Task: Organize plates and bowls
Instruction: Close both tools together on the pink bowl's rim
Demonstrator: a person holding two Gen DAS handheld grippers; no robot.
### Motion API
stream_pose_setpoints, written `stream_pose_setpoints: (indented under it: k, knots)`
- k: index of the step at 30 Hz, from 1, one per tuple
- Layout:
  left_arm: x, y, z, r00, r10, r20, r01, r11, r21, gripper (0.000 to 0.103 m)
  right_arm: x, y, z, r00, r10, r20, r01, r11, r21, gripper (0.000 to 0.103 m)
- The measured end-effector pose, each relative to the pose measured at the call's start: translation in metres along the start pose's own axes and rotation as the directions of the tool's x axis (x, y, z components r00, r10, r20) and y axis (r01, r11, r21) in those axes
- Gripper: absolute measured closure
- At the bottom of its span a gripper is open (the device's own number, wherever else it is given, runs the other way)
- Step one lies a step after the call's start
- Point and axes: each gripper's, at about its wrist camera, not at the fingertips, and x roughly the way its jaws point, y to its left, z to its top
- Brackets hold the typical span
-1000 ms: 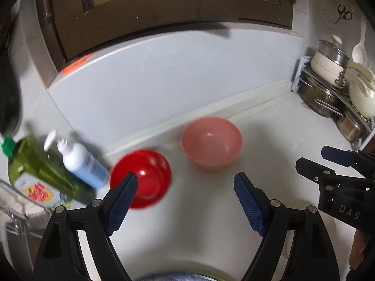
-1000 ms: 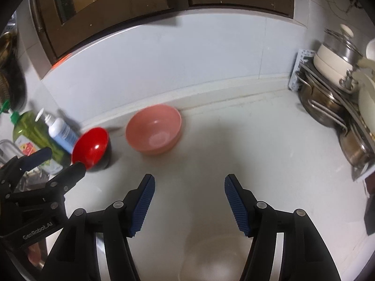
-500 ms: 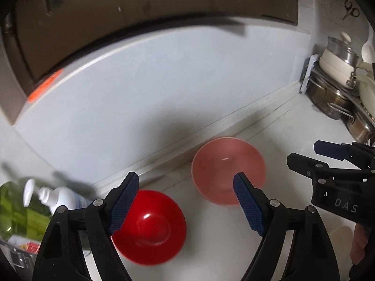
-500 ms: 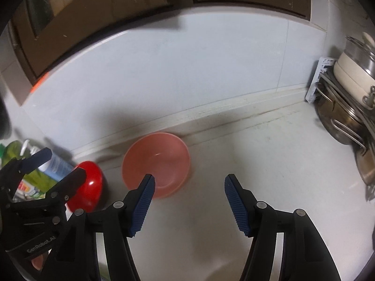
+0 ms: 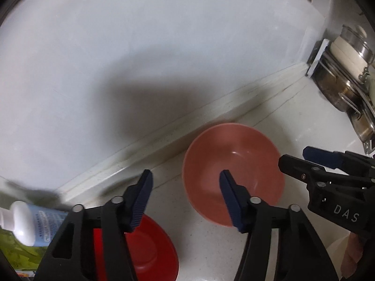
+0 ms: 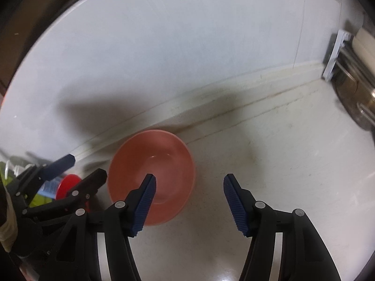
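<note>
Two bowls stand on the white table [image 5: 293, 126], both upright and empty: one pink bowl [image 5: 234, 175] near the foot of the back wall [image 5: 140, 46], and one red bowl [image 5: 150, 253] just beside it, nearer to me on the left.

My left claw [image 5: 185, 199] hangs over the gap between the two bowls. Its jaws are closing. The right fingertip [image 5: 228, 192] shows in front of the pink bowl's inside and the left one lies over bare table above the red bowl; the near rim of the pink bowl lies between them, but the pads do not press on it.

My right claw [image 6: 188, 201] points down at the right side of the pink bowl [image 6: 152, 175]. Its jaws are closing too. The left fingertip [image 6: 146, 196] lies over the bowl's inside, the right one over bare table, with the bowl's right rim between them; no grip shows.

Count of other items: one white pump bottle [image 5: 30, 222] with a blue label and one green bottle [image 5: 14, 248] at the far left, and one rack of metal pots [image 5: 346, 75] at the right edge.
</note>
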Motion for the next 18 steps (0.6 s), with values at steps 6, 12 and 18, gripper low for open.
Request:
stream_pose_setpoints:
  k: [6,12,18]
  knots:
    - [0.026,-0.003,0.004,0.998,-0.017,-0.061,0.015,0.999,-0.034,0.063,0.020,-0.004,0.002,0.998,0.007,-0.065,-0.006,1.000,0.020,0.064]
    - [0.041,-0.005,0.007,0.995,-0.033,-0.094,0.027,0.997,-0.066,0.081,0.033,-0.008,0.000,0.994,0.009,-0.110,-0.005,0.999,0.034,0.078]
    - [0.051,-0.005,0.008,0.991,-0.063,-0.115,0.052,0.994,-0.097,0.096,0.040,-0.009,-0.002,0.991,-0.006,-0.137,0.010,1.000,0.028,0.088]
